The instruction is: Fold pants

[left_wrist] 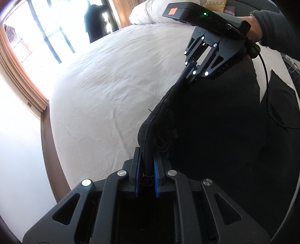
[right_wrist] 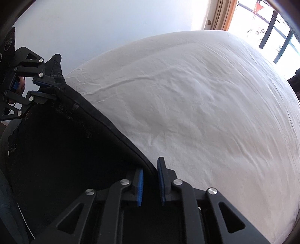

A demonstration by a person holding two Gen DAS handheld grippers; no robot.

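Observation:
Black pants [left_wrist: 215, 131] hang over the right part of a white bed [left_wrist: 112, 84]. In the left wrist view my left gripper [left_wrist: 147, 152] is shut on the thick stitched edge of the pants, blue pads pressing it. That edge runs taut up to my right gripper [left_wrist: 182, 78], shut on the same hem farther along. In the right wrist view the right gripper [right_wrist: 151, 165] has the pants' edge [right_wrist: 105, 120] between its blue pads. The left gripper [right_wrist: 54, 89] clamps the far corner at the left. The pants' lower part is hidden in shadow.
A person's hand [left_wrist: 255, 28] in a dark sleeve holds the right gripper, from which a black cable [left_wrist: 266, 75] trails. White pillows [left_wrist: 148, 13] lie at the bed's head. A bright window [left_wrist: 46, 28] and a white wall [right_wrist: 112, 22] border the sheet [right_wrist: 206, 103].

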